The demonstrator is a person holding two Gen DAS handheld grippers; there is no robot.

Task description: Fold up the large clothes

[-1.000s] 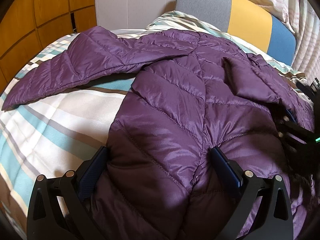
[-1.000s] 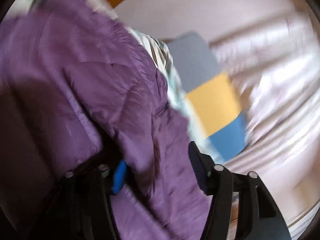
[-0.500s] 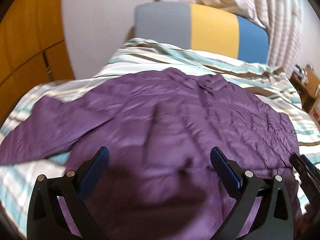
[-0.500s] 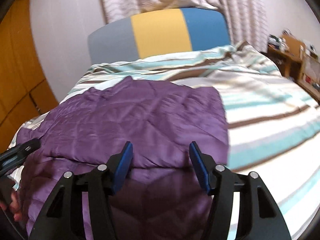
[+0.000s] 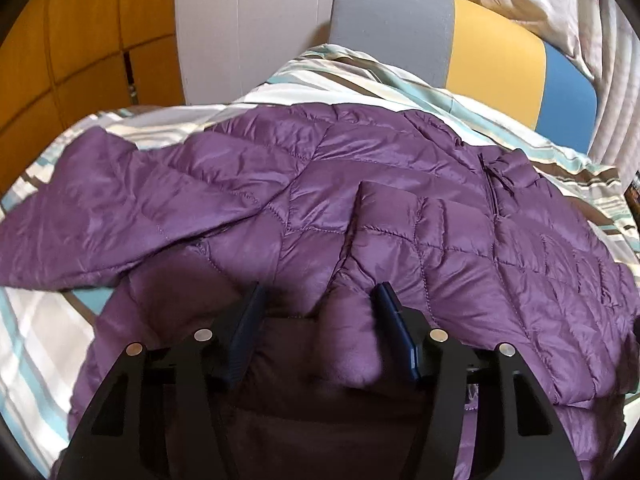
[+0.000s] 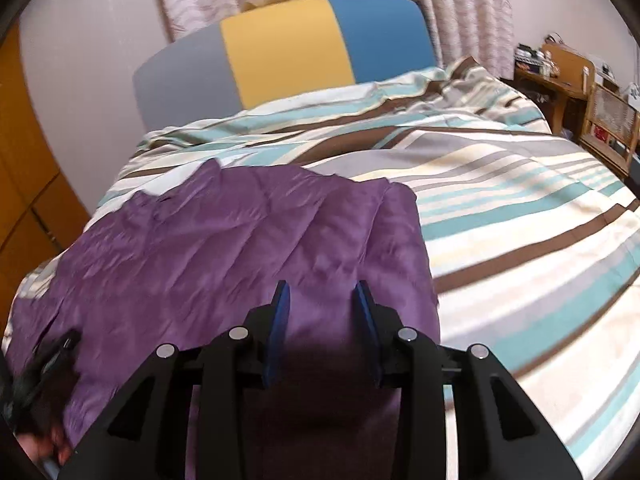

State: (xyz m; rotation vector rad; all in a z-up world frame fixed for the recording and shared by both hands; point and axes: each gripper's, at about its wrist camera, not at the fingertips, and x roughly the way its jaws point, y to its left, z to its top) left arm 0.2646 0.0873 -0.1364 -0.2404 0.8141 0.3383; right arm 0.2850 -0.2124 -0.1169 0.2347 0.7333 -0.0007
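Observation:
A purple quilted jacket [image 5: 400, 184] lies spread on the striped duvet [image 6: 520, 220]. One sleeve [image 5: 100, 208] stretches out to the left; the other sleeve is folded across the body. My left gripper [image 5: 320, 312] is at the jacket's near hem. Its jaws are closing, with a puffed fold of hem between the pads, which do not clearly pinch it. In the right wrist view my right gripper [image 6: 322, 304] is over the near right edge of the jacket [image 6: 240, 248]. Its jaws are closing too, with purple fabric between them, not visibly pinched.
A grey, yellow and blue headboard [image 5: 492, 52] stands at the far end of the bed. Orange wooden cupboards [image 5: 60, 40] line the left wall, and curtains hang behind. Wooden furniture [image 6: 576, 80] stands right of the bed. A hand [image 6: 60, 450] shows at the lower left.
Both pairs of jaws have narrowed over the jacket's near edge. The right view has rolled from tilted to upright. The left view now looks along the jacket toward the headboard.

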